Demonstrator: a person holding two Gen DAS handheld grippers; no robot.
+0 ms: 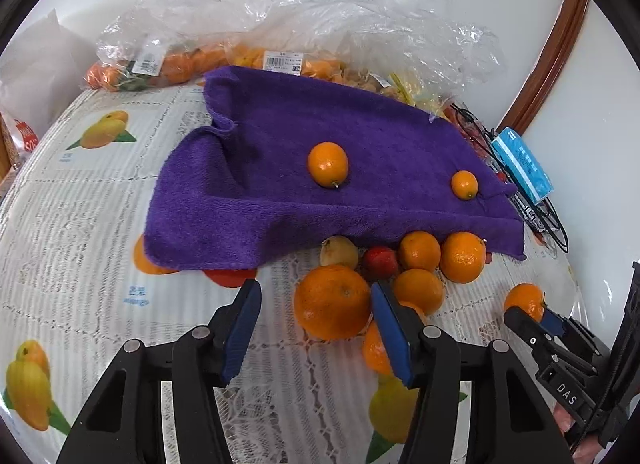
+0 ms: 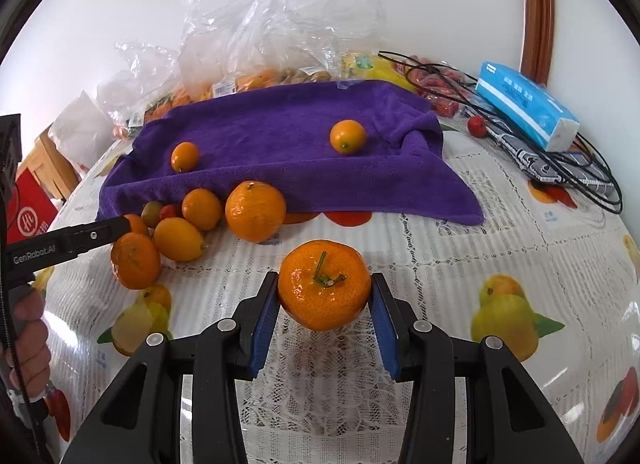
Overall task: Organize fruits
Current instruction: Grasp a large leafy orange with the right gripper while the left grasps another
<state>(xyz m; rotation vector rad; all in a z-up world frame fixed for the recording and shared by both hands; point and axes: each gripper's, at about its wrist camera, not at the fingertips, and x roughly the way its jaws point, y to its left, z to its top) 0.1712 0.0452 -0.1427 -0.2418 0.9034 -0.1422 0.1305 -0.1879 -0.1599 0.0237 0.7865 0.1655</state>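
Purple terry cloth is what we see first: a towel (image 2: 280, 152) spread over the middle of the worktop (image 2: 460, 264), whose cover is a lace-patterned sheet printed with fruit. Two small oranges (image 2: 347, 137) (image 2: 185, 156) sit on the towel, well apart from each other.

Our right gripper (image 2: 325, 306) is clamped on a stemmed mandarin (image 2: 324, 284); both blue pads press its sides, and it sits near the front of the worktop, apart from the other fruit.

Our left gripper (image 1: 316, 328) stands with its jaws apart and nothing between the pads. Its right finger (image 1: 390, 336) lies among a cluster of loose fruit at the towel's front edge, just beside a large orange (image 1: 332, 302), which sits partly in the gap. Behind that are several smaller oranges (image 1: 462, 258), a pale yellowish fruit (image 1: 339, 252) and a red one (image 1: 380, 262).

At the back, clear plastic bags (image 2: 280, 24) hold more fruit. To the right lie a blue tissue pack (image 2: 528, 106) and black cables (image 2: 592, 172).
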